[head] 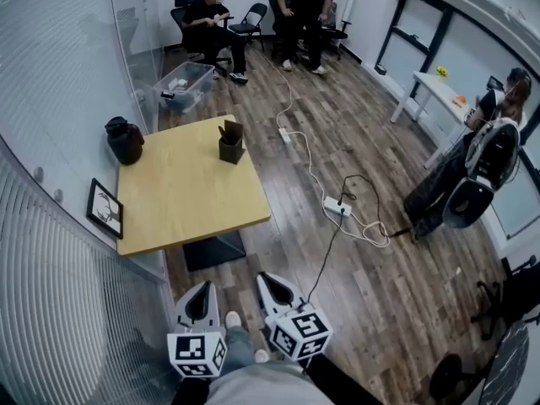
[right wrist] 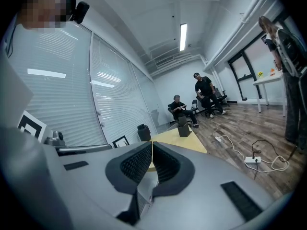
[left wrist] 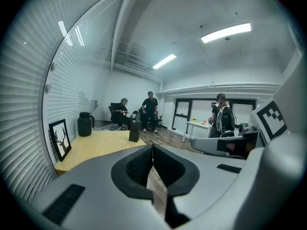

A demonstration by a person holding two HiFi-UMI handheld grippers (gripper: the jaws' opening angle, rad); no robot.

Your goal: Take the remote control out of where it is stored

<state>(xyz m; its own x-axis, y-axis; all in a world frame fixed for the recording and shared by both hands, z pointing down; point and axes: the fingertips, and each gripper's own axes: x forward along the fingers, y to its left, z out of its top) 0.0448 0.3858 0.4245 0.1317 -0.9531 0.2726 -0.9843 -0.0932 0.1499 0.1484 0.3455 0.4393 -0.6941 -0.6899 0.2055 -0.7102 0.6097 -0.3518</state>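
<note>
The left gripper [head: 202, 287] is held with its jaws pressed together and nothing between them, as is seen in its own view, where the two black pads [left wrist: 142, 166] meet along one line. Just to its right, the right gripper [head: 264, 278] is likewise closed on nothing, its ribbed pads [right wrist: 136, 163] touching. Both tools are held low and close to the person's body, with a white shoe [head: 233, 320] seen between them on the wooden floor [head: 396, 294]. Ahead of both jaws, well apart from them, a yellow table [head: 190, 197] is placed. Near its far edge a black holder [head: 231, 151] is set upright, and dark items [head: 229, 131] stand up out of it; whether one of them is the remote control cannot be told at this size. Further left a black jug [head: 125, 140] and a framed picture [head: 105, 208] are seen. To the right of the grippers a white power strip [head: 337, 207] lies on the floor.
</note>
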